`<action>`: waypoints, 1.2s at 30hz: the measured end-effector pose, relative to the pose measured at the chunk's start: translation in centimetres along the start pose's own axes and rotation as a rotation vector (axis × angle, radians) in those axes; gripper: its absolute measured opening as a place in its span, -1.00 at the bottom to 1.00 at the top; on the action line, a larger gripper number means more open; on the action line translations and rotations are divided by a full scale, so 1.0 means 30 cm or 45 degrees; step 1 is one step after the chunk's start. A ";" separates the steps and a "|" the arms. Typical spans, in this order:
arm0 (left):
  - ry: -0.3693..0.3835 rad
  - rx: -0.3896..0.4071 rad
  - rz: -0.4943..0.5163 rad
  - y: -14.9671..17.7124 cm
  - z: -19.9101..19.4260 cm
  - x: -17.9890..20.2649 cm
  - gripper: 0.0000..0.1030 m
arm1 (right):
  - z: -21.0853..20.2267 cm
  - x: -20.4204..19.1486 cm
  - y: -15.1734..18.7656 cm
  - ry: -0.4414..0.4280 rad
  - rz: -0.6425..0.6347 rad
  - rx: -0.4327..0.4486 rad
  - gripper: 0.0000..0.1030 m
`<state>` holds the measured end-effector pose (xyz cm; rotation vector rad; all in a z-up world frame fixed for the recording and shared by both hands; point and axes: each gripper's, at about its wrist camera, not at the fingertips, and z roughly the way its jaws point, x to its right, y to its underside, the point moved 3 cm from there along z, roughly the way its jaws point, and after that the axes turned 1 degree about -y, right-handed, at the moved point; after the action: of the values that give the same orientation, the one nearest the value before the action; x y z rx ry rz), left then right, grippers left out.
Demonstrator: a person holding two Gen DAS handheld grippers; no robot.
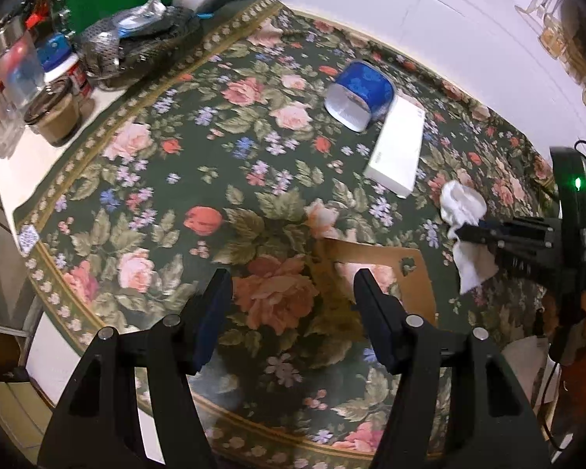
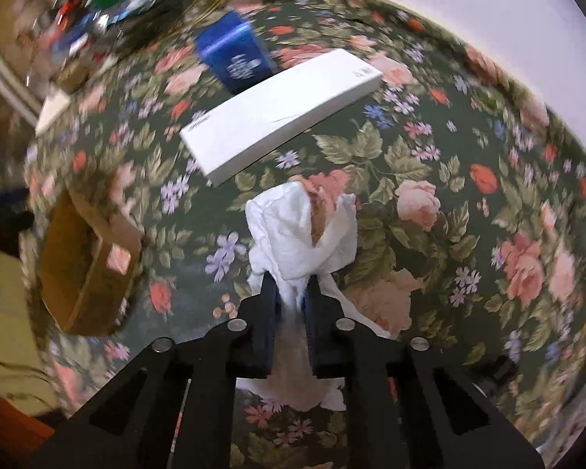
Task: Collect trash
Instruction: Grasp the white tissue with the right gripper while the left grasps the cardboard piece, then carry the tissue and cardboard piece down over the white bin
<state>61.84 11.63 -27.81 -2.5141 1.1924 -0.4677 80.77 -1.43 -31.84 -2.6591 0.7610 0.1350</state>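
Note:
A crumpled white tissue [image 2: 301, 226] lies on the floral tablecloth [image 2: 429, 156], and my right gripper [image 2: 292, 277] is shut on its near end. In the left wrist view the same tissue [image 1: 463, 199] sits at the right with the right gripper [image 1: 465, 232] pinching it. My left gripper [image 1: 293, 277] hangs open over the cloth with nothing between its fingers, just before a brown cardboard piece [image 1: 371, 252]. A long white box [image 2: 281, 113] and a blue carton [image 2: 234, 54] lie beyond the tissue. The brown cardboard piece [image 2: 90, 273] is at the left in the right wrist view.
Jars [image 1: 54, 117], a clear container [image 1: 15, 66] and a metal mesh basket [image 1: 136, 47] with packets crowd the table's back left corner. A white wall [image 1: 429, 11] borders the far side. The table edge [image 1: 23, 179] runs down the left.

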 end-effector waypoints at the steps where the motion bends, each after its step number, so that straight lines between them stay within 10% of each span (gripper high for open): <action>1: 0.011 -0.007 0.010 0.003 0.008 0.012 0.23 | -0.015 0.008 -0.005 0.009 0.017 0.022 -0.81; 15: 0.022 -0.089 0.056 0.014 0.152 0.078 -0.98 | -0.422 -0.139 0.098 0.050 0.073 0.468 -0.81; 36: 0.202 0.292 0.378 0.116 -0.402 -0.133 -1.00 | -0.514 -0.577 0.287 0.091 0.410 0.631 -0.81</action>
<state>52.00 10.93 -19.09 -2.0960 1.4510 -0.6909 61.38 -5.46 -17.05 -2.0735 1.0826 -0.0605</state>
